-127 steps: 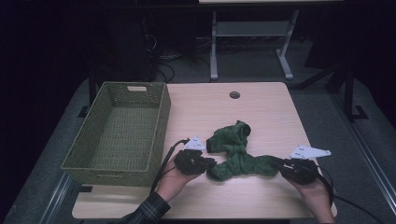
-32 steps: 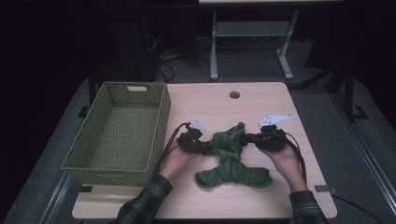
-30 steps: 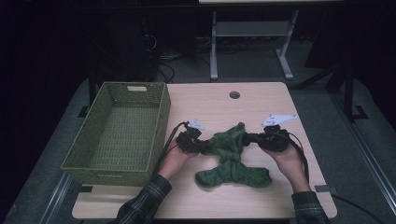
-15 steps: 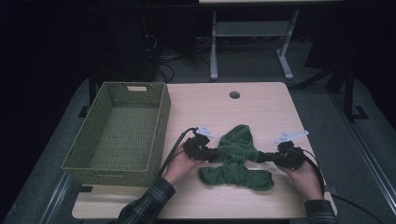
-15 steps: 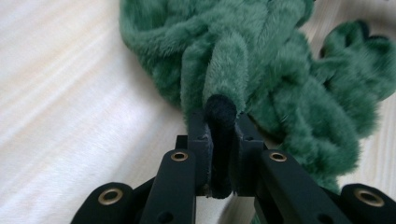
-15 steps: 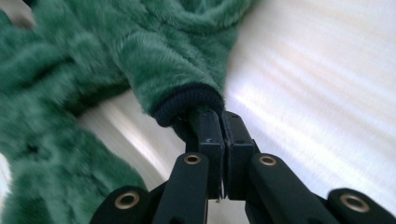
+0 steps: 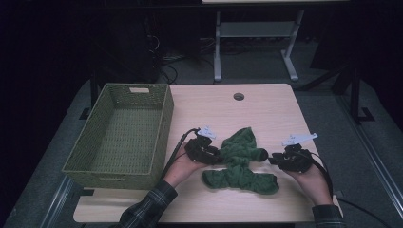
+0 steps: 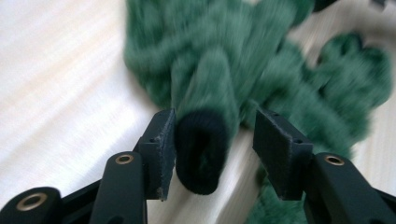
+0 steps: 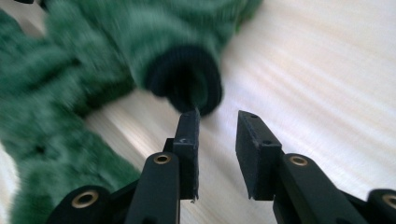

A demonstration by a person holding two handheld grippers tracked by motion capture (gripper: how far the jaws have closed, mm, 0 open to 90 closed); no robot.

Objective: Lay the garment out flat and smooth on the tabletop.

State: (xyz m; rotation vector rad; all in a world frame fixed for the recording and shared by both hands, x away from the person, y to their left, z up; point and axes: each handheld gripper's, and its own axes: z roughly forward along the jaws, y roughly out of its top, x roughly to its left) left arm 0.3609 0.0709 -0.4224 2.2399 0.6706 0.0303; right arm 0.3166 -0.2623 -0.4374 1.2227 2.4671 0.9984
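A green wicker basket (image 7: 119, 135) is parked far left, then the left gripper (image 8: 212, 144), just spread open, is seen loose around one dark cuff of the fuzzy green sweater (image 7: 240, 164) mid-table, while the right gripper (image 9: 217, 149), freshly opened too, is left gripping nothing.

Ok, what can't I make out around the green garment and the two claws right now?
- Green garment: its type, bunched up in the high view; motion-blurred in both gripper views.
- Left claw: its jaw gap, too small and dark in the high view.
- Basket: its floor near the front wall, hidden by that wall.
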